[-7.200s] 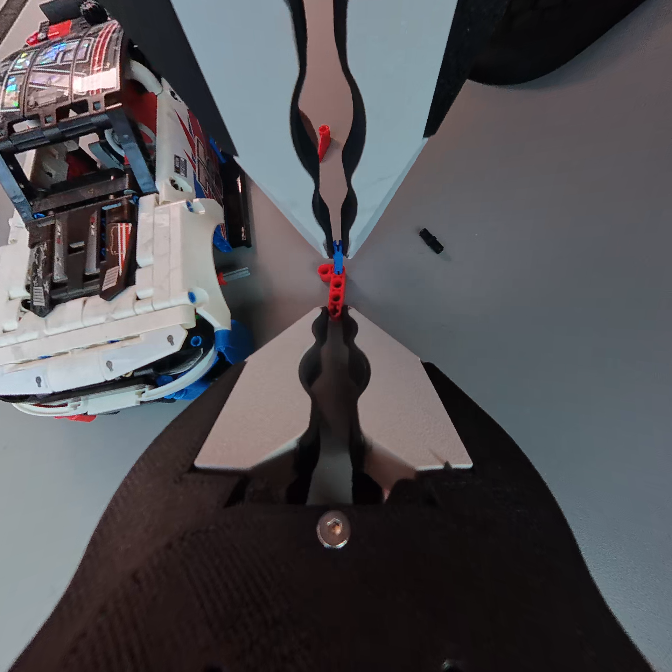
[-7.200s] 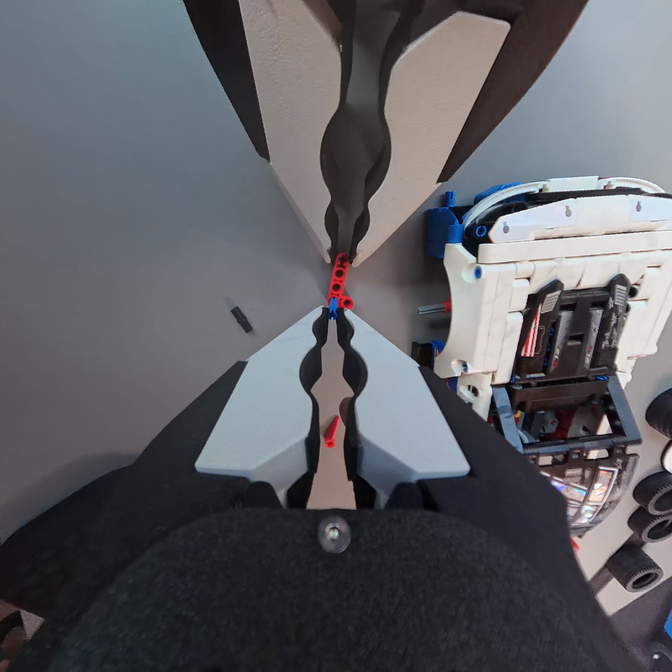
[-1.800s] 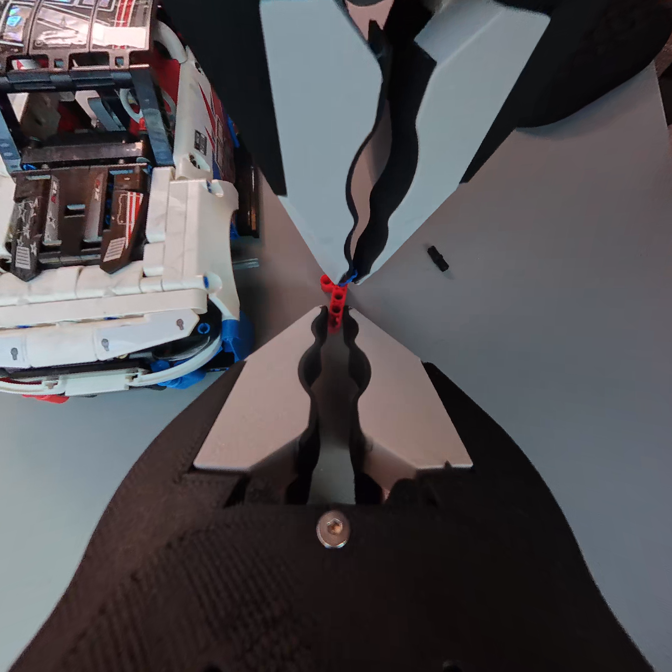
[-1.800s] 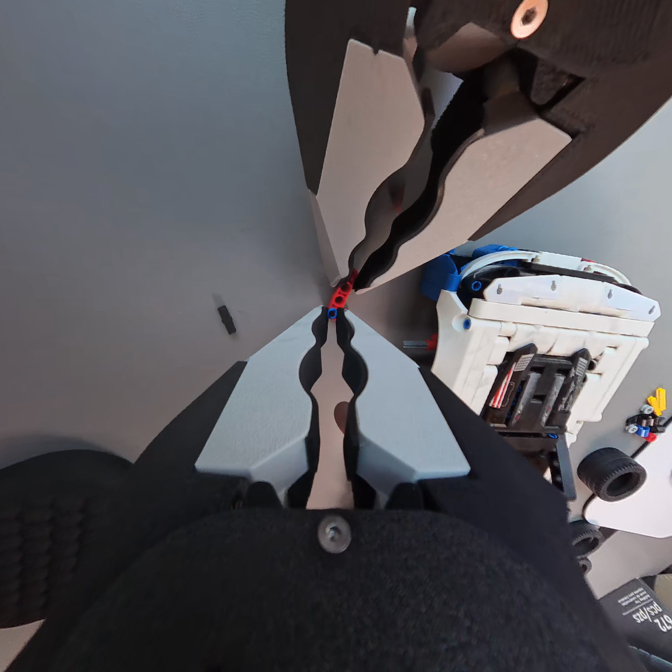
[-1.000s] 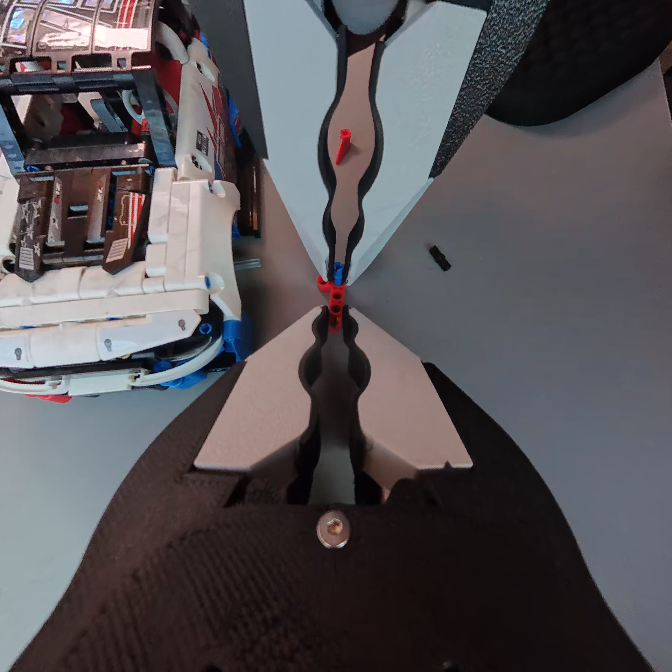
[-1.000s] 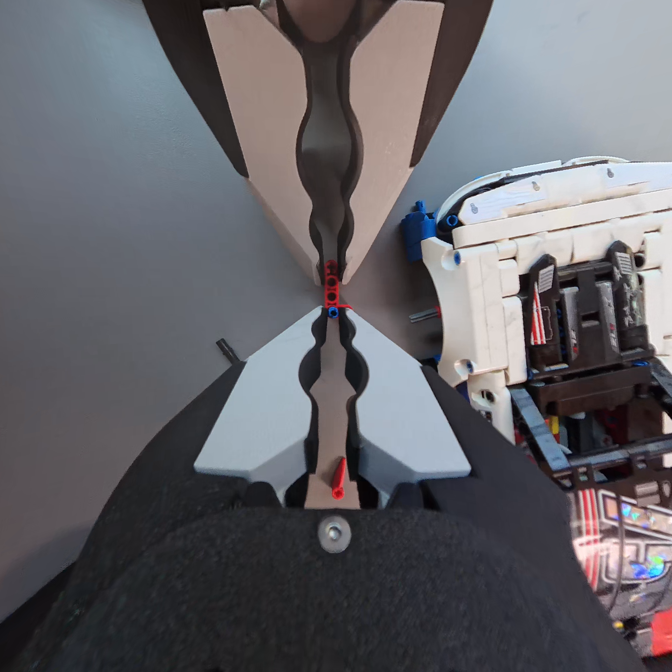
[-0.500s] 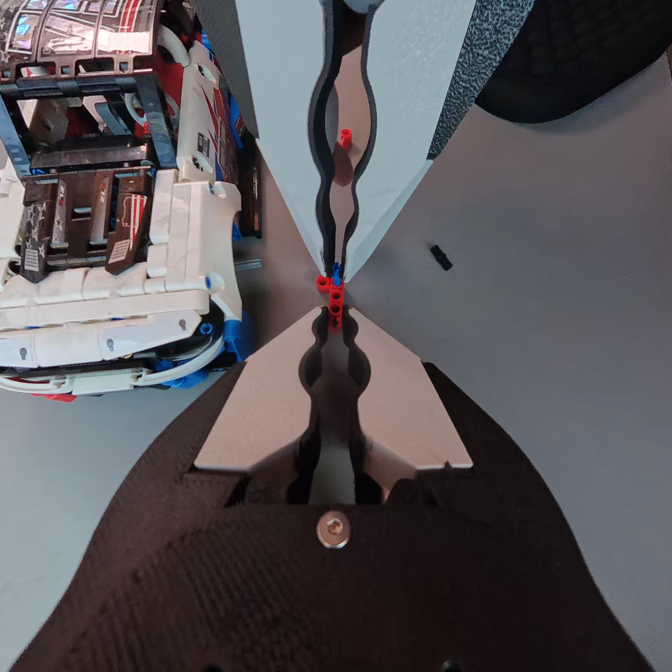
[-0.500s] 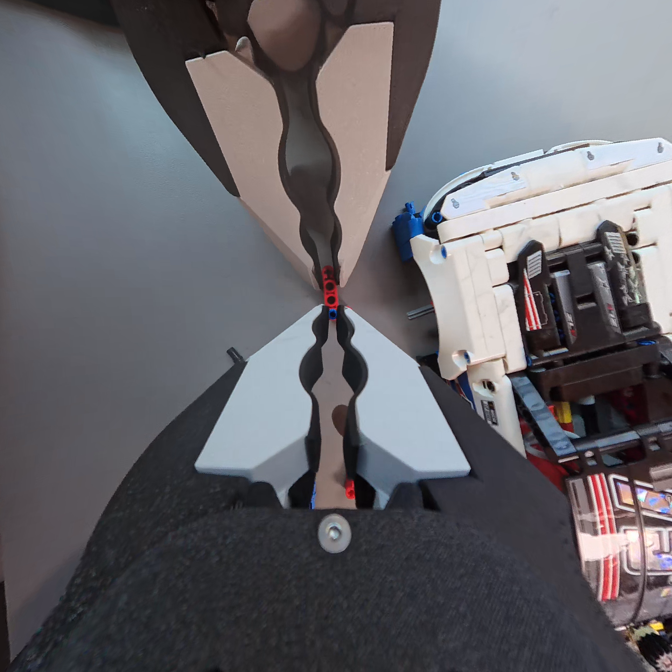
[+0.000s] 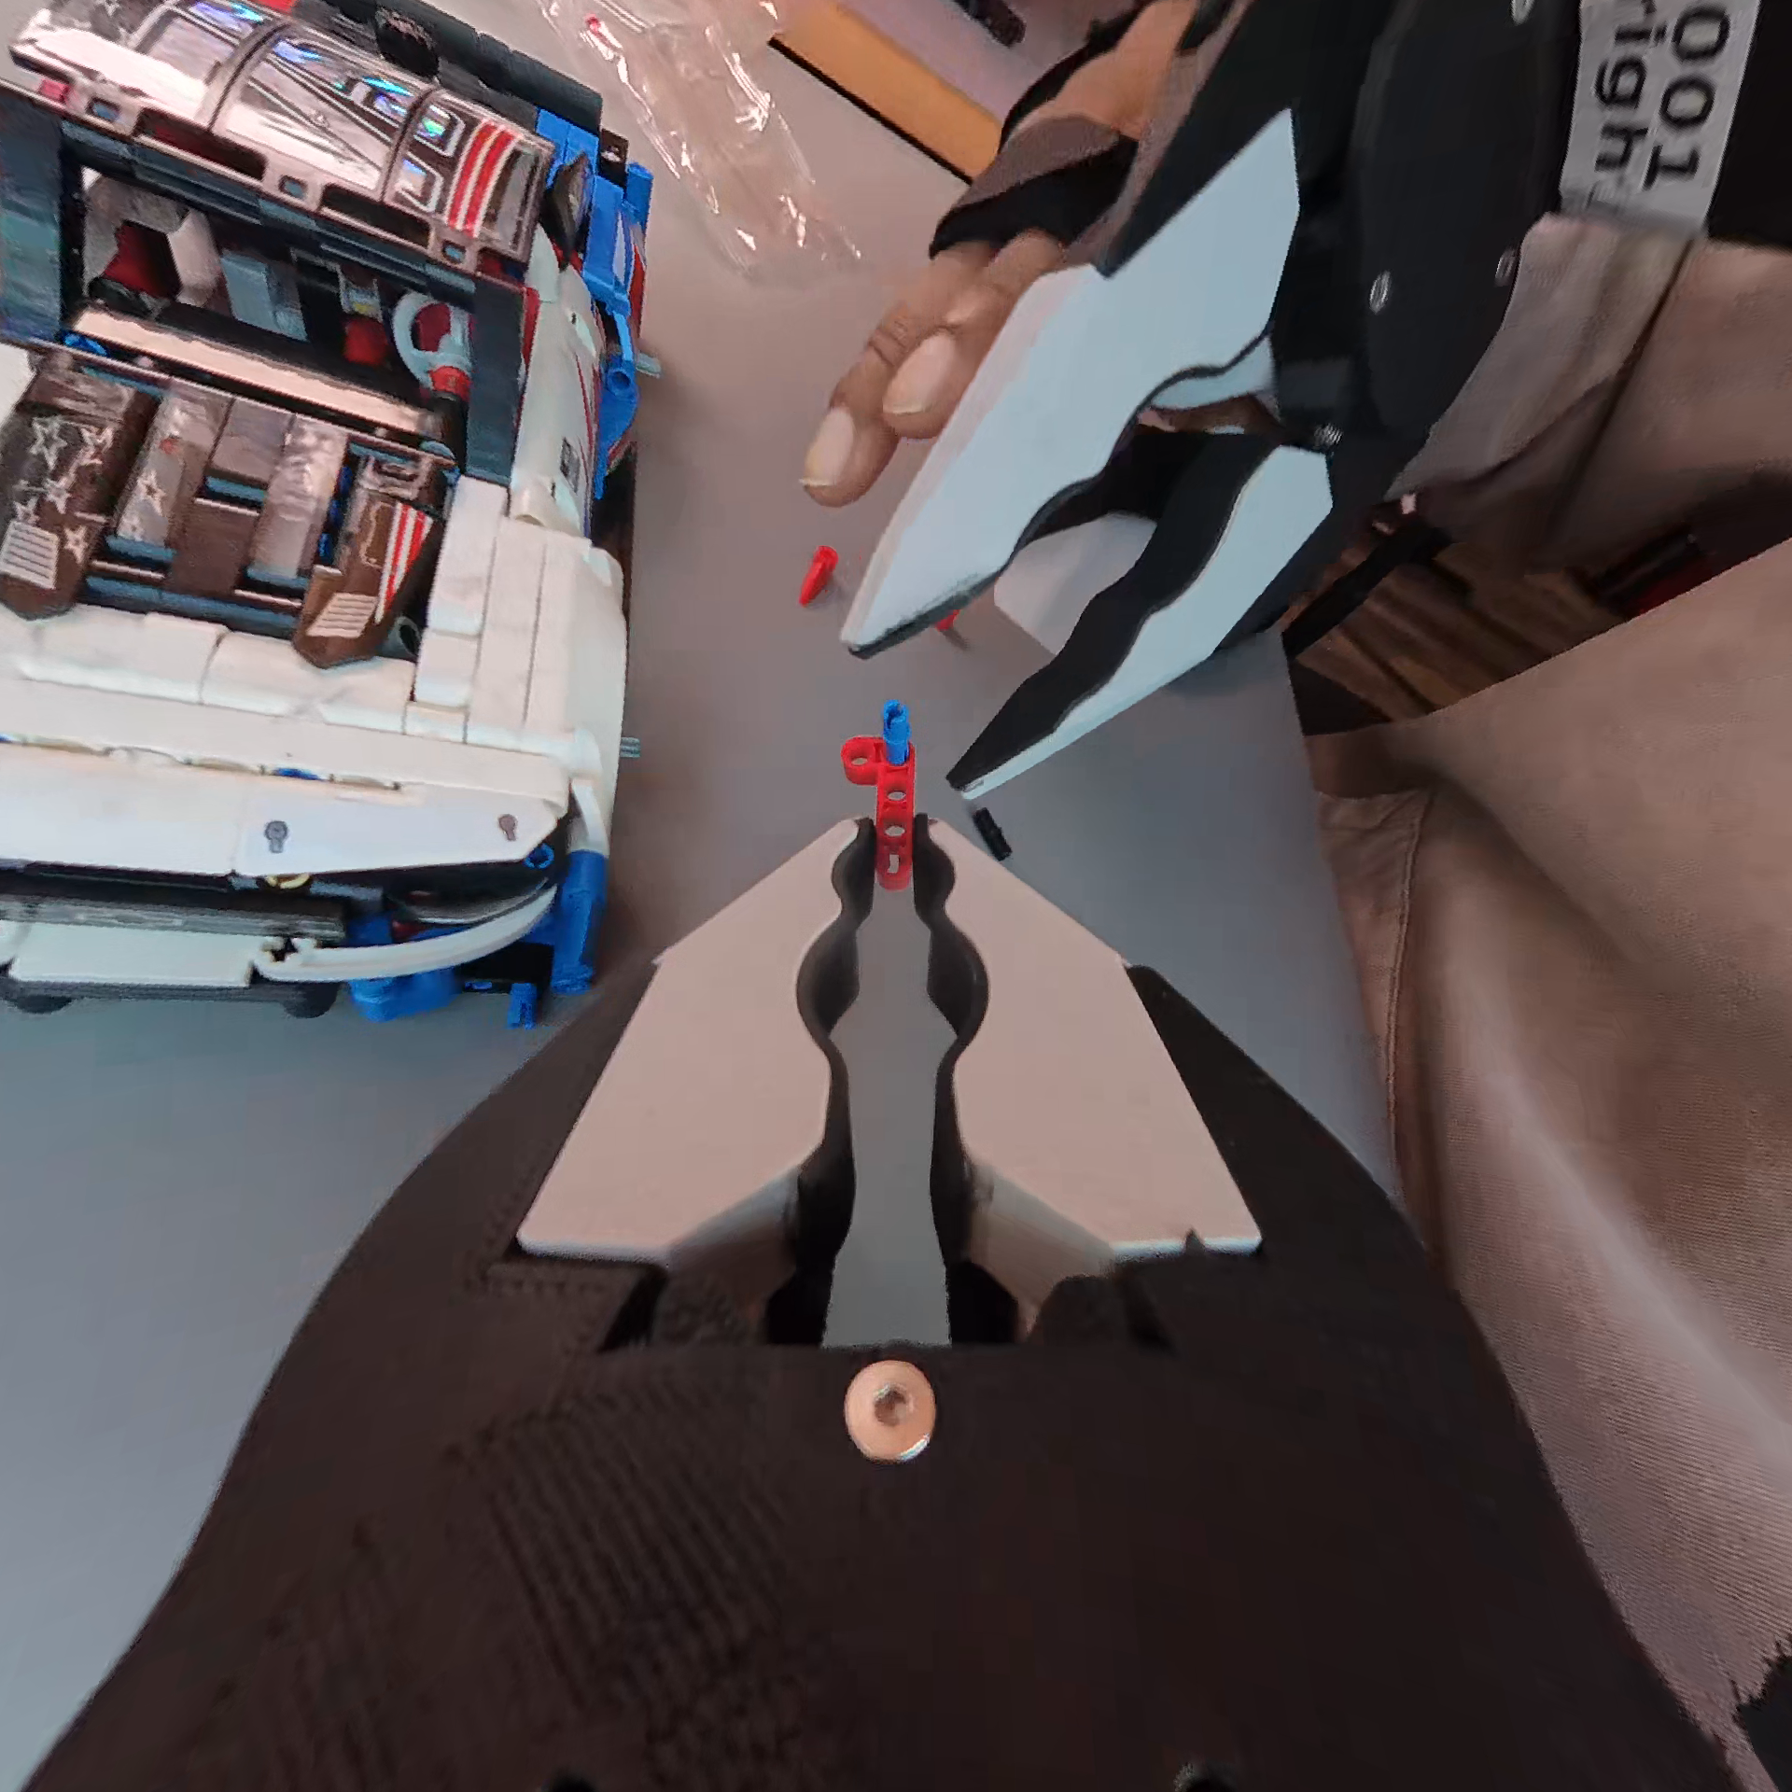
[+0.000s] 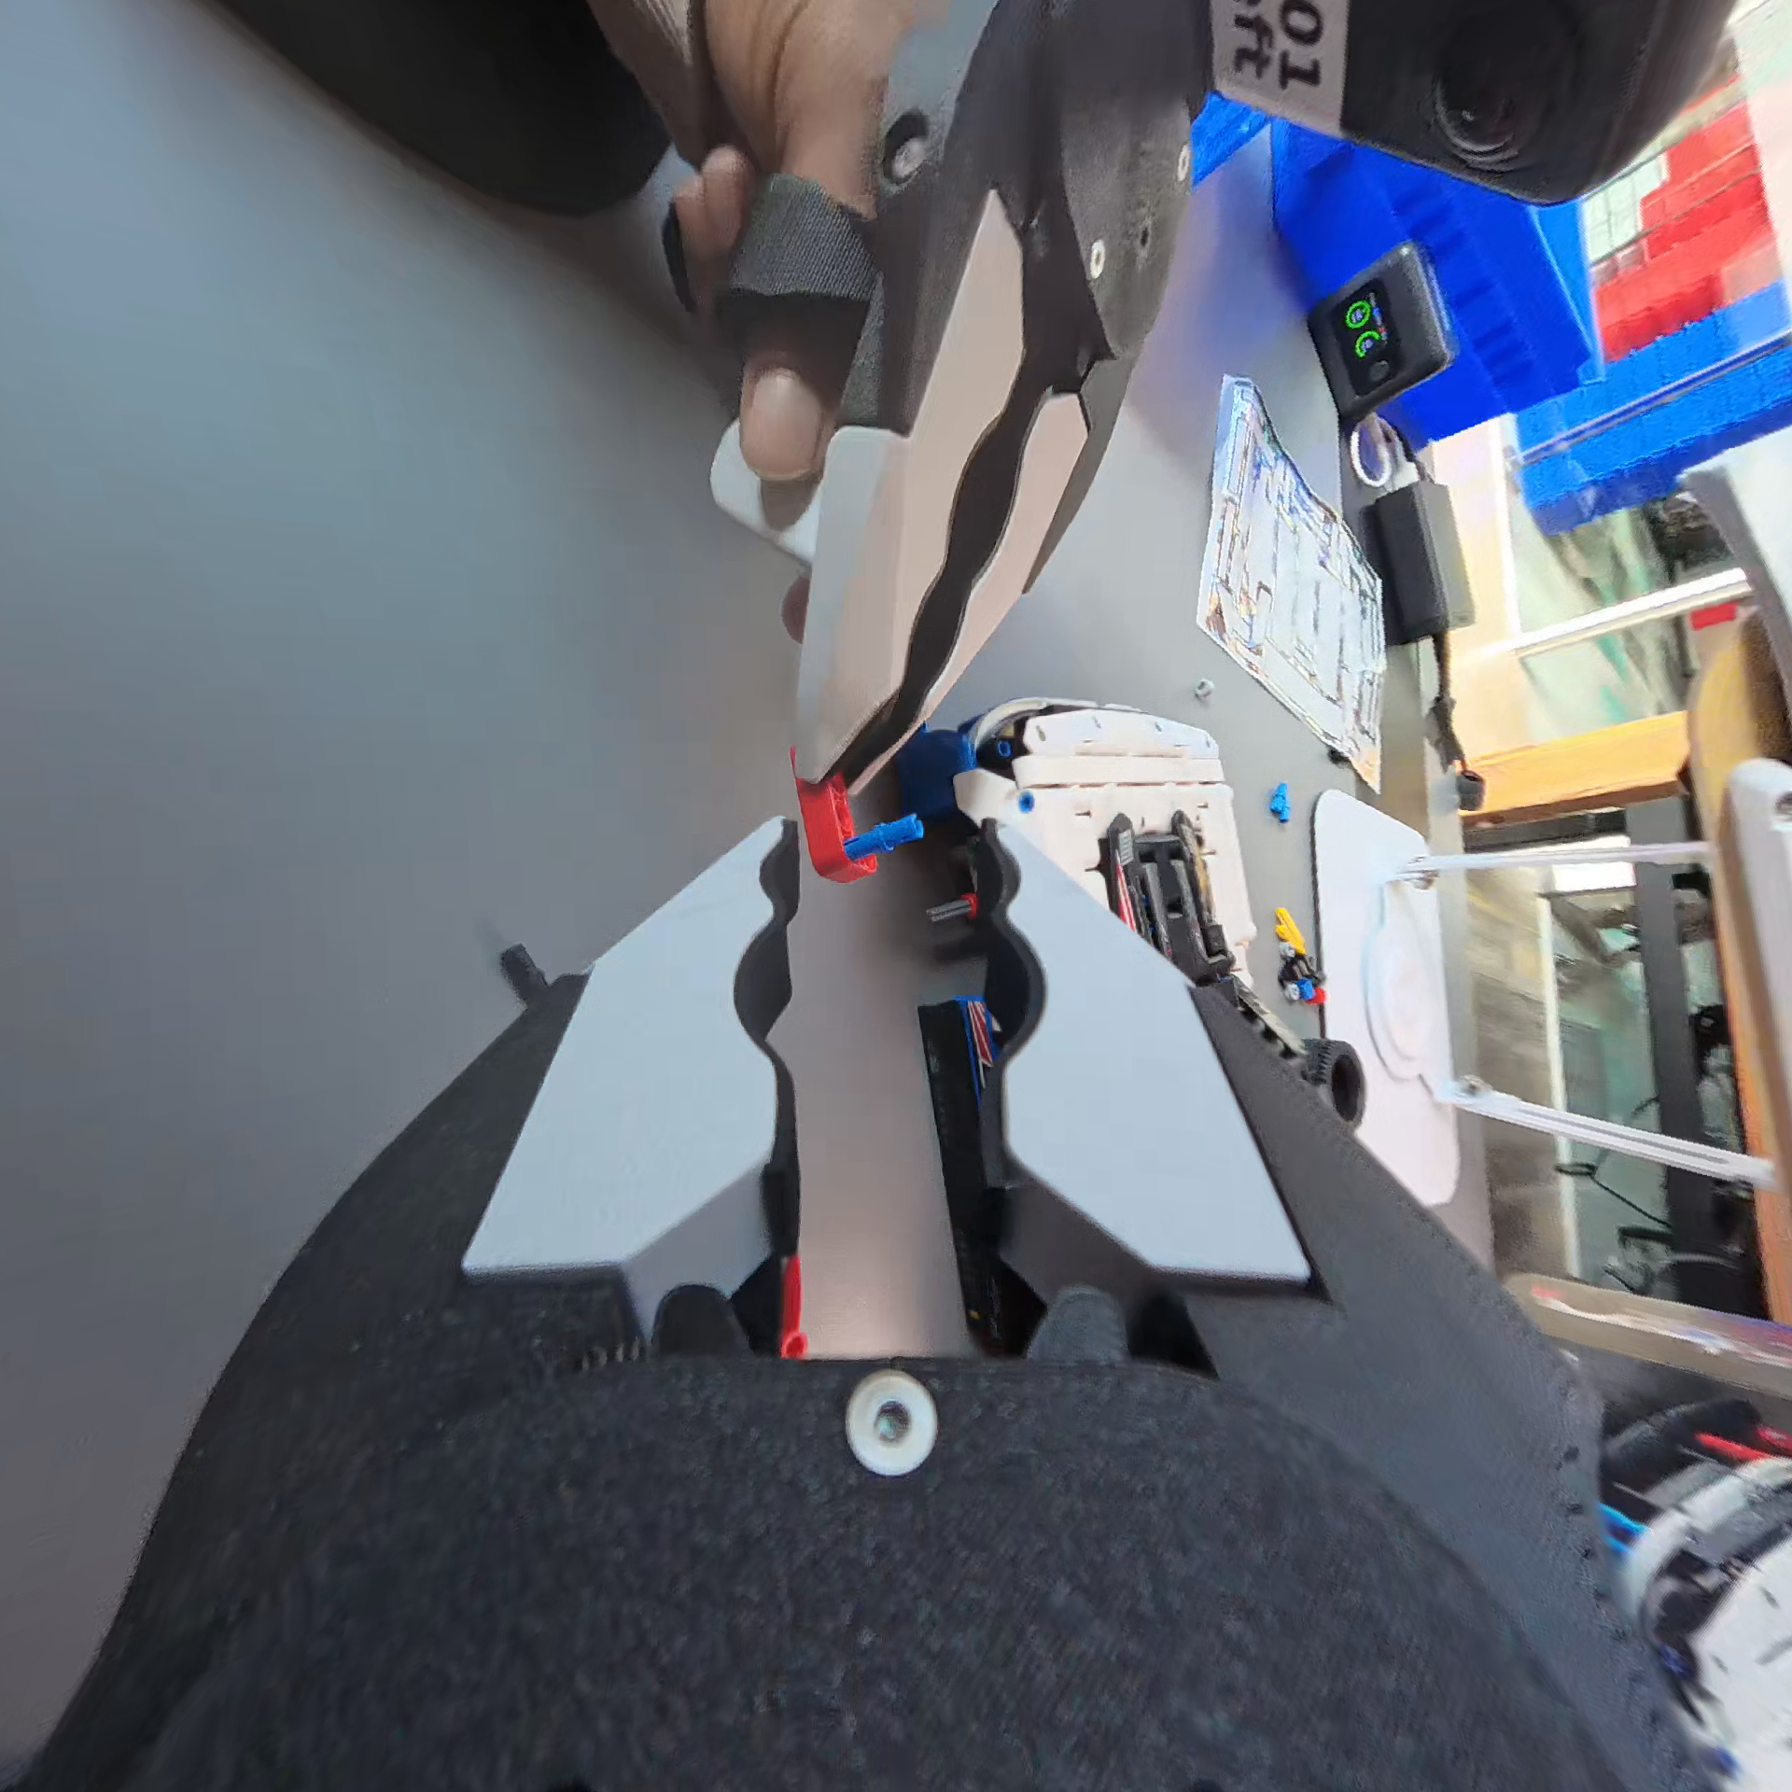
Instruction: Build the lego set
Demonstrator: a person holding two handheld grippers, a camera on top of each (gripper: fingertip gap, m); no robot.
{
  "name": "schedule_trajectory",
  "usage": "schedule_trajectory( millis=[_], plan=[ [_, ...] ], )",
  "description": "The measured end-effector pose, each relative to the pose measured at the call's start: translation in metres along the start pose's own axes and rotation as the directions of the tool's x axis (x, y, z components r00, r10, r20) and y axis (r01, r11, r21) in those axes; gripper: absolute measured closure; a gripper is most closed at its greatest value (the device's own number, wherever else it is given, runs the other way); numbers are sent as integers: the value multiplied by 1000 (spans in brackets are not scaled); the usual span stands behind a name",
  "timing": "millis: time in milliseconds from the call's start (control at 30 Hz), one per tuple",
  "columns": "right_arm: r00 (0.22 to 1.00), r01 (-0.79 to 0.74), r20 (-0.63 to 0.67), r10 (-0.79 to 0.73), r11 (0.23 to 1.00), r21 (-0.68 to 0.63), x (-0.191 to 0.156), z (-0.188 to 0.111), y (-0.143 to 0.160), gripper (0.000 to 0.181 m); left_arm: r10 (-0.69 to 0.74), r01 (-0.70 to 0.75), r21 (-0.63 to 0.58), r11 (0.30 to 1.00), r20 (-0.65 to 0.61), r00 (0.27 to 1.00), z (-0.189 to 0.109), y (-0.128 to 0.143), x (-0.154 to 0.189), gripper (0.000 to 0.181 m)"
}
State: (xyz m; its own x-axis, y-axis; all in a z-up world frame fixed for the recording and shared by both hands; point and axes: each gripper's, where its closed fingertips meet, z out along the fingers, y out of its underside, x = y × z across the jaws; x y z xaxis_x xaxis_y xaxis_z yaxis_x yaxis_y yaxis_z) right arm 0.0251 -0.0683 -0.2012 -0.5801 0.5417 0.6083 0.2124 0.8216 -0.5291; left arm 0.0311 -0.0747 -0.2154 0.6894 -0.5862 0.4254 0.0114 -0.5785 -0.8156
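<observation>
Our left gripper (image 9: 890,832) was clamped on the lower end of a small red beam (image 9: 892,813), which stood up out of the tips with a blue pin (image 9: 898,729) pushed through its top end. Our right gripper (image 10: 887,853) hung with its jaws apart and nothing between them, just beside the pin.

We judged the grip the weak spot. Only the tip of the beam sat between the pads, so a sideways knock from the right gripper could twist it or flick it out. The pin looked only partly seated; a push off its axis might cock it in the hole or pop it loose. We also had loose bits lying close by: a red peg (image 9: 817,574) and a small black pin (image 9: 991,832), either of which a sweeping finger could scatter. The white car model (image 9: 320,621) stood just to the left, near enough that a careless swing could clip its blue corner.

The table (image 9: 194,1164) was a plain matt grey, flat and smooth, so a dropped piece would likely skid or roll. Farther off we saw an instruction sheet (image 10: 1290,582), a loose tyre (image 10: 1338,1076), a clear plastic bag (image 9: 698,126), a small black device with a lit screen (image 10: 1382,330), and blue bins (image 10: 1455,194) stacked behind.
</observation>
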Motion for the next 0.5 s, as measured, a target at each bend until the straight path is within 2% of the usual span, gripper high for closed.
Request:
schedule_trajectory(
  millis=[33,267,400,500],
  plan=[
    [999,29,-18,-30,999,-34,-2,2,3,146,-24,24,8,1000,-15,1000,0,-1,2,176],
    [982,147,-93,-163,977,-156,-8,11,11,156,-179,181,32,983,-51,983,6,0,5,176],
    [986,110,-106,-127,982,-152,-4,8,12,157,-259,265,71,962,-81,962,7,-3,4,176],
    [990,61,-119,-75,991,-117,1,3,10,157,-238,246,112,963,-83,968,5,-10,5,172]
  ],
)
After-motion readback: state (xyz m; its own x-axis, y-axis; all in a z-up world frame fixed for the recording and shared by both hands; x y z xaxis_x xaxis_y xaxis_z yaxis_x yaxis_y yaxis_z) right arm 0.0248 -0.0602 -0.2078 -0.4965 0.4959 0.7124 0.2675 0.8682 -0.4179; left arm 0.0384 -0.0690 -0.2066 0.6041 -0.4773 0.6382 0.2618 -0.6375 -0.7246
